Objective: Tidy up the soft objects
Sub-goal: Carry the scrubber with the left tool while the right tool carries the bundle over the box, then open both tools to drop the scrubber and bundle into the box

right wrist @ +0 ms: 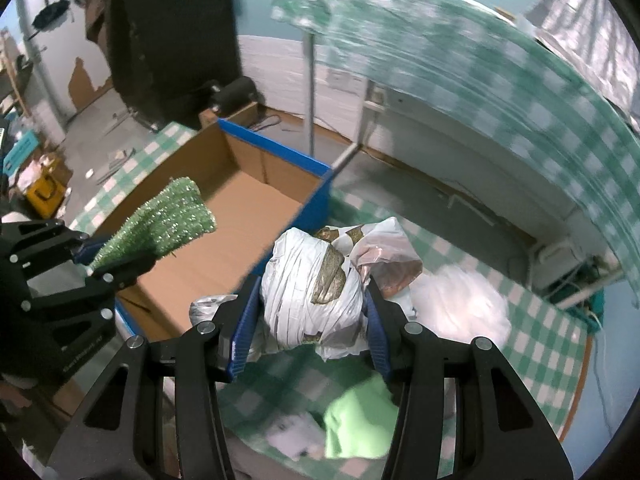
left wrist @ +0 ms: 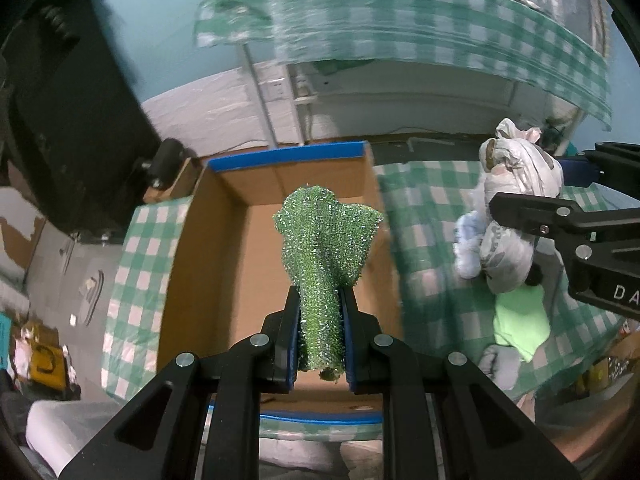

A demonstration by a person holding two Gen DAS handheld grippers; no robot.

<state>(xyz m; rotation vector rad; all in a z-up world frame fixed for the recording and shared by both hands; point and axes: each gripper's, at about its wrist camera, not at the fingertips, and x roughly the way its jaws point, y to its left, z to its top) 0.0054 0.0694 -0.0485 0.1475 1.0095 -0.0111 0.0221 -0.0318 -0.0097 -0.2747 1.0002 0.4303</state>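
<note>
The table [left wrist: 432,216], covered with a green checked cloth, carries an open cardboard box [left wrist: 224,240] with blue edges; the box looks empty inside. The largest soft thing is the bundle [right wrist: 312,292], a crumpled white plastic bag knotted around something, with brown patches on it. The right gripper [right wrist: 310,322] holds the bundle between its blue pads at a medium opening, above the cloth and just beside the box wall. The bundle probably is light and squashes easily, and the plastic is likely slippery, so a hold across its thick middle, as now, seems safer than one on the loose ends. The next thing is the scourer [left wrist: 326,264], a green glittering knitted cloth. The left gripper [left wrist: 322,344] is closed tight on its lower part, and the free end stands up and fans out over the inside of the box. The scourer seems very light, limp and a little rough, so it should not slip; a pinch near one edge is enough. On the cloth near the bundle lie a light green cloth [right wrist: 356,424] and some pale soft pieces, not yet sorted.
</note>
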